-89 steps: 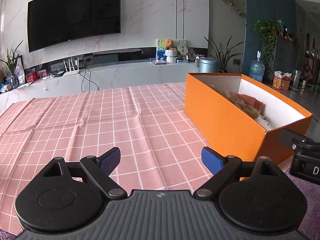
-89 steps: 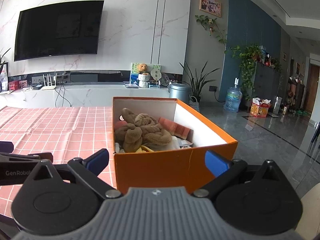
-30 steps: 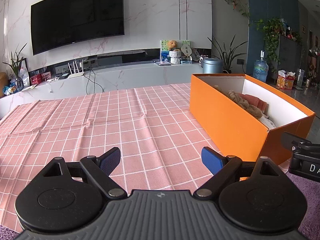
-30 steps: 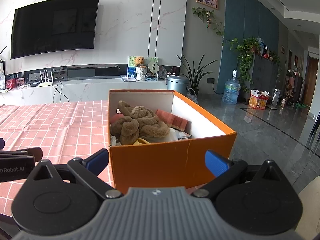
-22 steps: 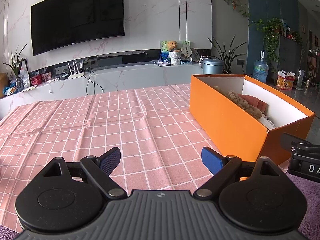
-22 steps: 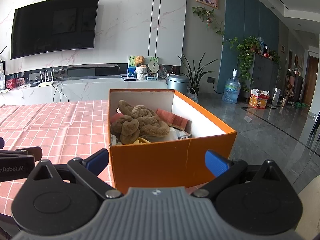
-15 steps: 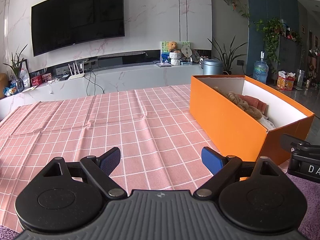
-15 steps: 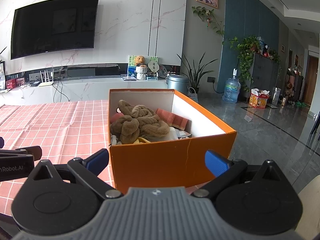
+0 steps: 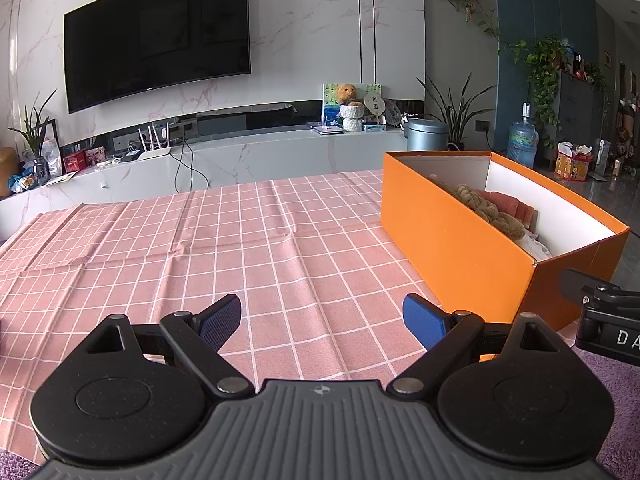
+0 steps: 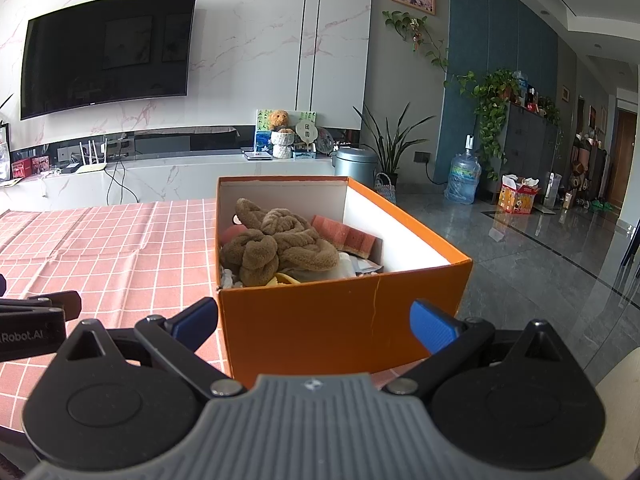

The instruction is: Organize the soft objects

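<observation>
An orange box (image 10: 344, 320) (image 9: 452, 236) stands at the right end of the pink checked tablecloth (image 9: 240, 248). Inside it lie a knotted brown plush piece (image 10: 276, 246) (image 9: 480, 204), a folded reddish cloth (image 10: 346, 236) and paler soft items beneath. My right gripper (image 10: 314, 322) is open and empty, held just in front of the box's near wall. My left gripper (image 9: 322, 318) is open and empty too, low over the cloth to the left of the box. Each gripper's body shows at the edge of the other's view.
A white media console (image 9: 248, 156) with a router, cables and a small plush bear runs behind the table, under a wall-mounted TV (image 9: 156, 36). Plants, a grey bin (image 10: 354, 162) and a water bottle (image 10: 464, 178) stand on the glossy floor to the right.
Since three seconds ago both views have shifted slightly, the box sitting a little lower and nearer. Over the last second nothing has visibly moved.
</observation>
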